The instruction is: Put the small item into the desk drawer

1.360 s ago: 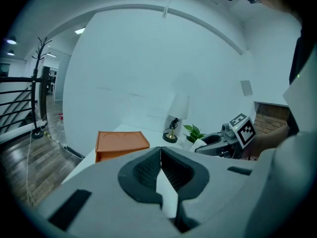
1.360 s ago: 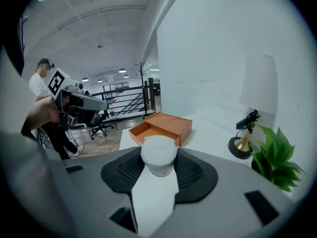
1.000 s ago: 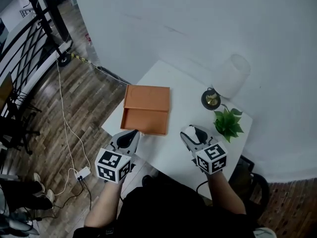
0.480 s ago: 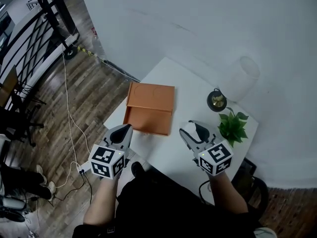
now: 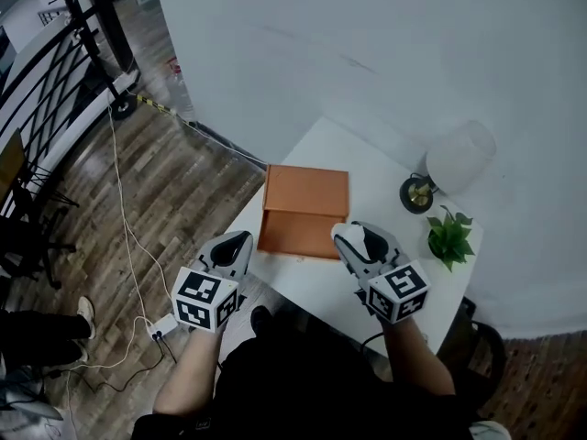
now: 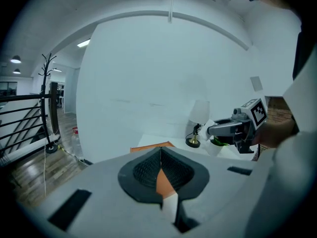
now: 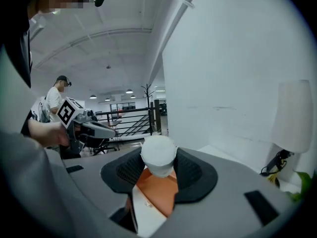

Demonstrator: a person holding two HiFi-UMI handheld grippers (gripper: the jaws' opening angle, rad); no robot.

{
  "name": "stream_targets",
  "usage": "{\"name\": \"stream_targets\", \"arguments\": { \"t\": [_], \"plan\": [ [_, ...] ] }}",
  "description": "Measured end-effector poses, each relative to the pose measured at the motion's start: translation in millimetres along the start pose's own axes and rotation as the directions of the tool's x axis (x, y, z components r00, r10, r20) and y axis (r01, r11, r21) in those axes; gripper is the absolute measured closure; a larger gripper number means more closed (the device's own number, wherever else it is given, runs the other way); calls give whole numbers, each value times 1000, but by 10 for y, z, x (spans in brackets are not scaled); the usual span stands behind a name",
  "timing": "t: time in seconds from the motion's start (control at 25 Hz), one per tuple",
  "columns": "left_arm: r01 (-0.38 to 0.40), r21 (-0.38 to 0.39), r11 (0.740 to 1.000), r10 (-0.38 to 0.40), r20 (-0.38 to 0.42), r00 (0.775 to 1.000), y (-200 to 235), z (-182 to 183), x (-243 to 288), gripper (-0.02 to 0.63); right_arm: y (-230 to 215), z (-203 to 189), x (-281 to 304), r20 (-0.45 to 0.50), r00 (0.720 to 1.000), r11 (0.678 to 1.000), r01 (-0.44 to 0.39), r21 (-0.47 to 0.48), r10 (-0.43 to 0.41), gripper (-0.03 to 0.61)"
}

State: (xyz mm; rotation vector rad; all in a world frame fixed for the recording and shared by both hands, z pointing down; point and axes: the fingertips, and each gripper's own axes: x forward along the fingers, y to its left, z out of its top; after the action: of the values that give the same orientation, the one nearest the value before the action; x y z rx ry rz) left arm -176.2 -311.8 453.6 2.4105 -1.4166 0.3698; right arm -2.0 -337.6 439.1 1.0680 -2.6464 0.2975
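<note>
On the white desk (image 5: 376,168) lies a flat orange drawer box (image 5: 307,191), its shallow drawer (image 5: 298,235) pulled out toward me. My right gripper (image 5: 354,238) hovers at the drawer's front right corner. It is shut on a small round white item (image 7: 158,155), which shows between its pads in the right gripper view with the orange box (image 7: 157,192) below. My left gripper (image 5: 234,244) hangs off the desk's front left edge, jaws meeting at the tips with nothing in them; the orange box (image 6: 164,181) shows beneath the left gripper (image 6: 161,150).
A white-shaded lamp (image 5: 459,157) on a dark round base (image 5: 417,193) stands at the desk's far right, with a small green plant (image 5: 451,236) in front of it. A white wall runs behind the desk. Cables (image 5: 128,236) trail over the wooden floor at left.
Both grippers have drawn in toward the orange box; the right one now sits at the open drawer's front corner. The white item stays in the right jaws.
</note>
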Motion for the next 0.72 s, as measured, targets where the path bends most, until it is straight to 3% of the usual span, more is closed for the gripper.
{"name": "stream_targets", "arguments": {
  "t": [0.32,0.72],
  "plan": [
    [80,25,996,-80,-15,997,244,-134,-160,603,433,-77,183,-17,999,999,37,-6,-37,400],
    [121,-8,993,-122,-56,991,255,-233,208,603,321,-516,625,-148,989,999,-16,35,21,400]
  ]
}}
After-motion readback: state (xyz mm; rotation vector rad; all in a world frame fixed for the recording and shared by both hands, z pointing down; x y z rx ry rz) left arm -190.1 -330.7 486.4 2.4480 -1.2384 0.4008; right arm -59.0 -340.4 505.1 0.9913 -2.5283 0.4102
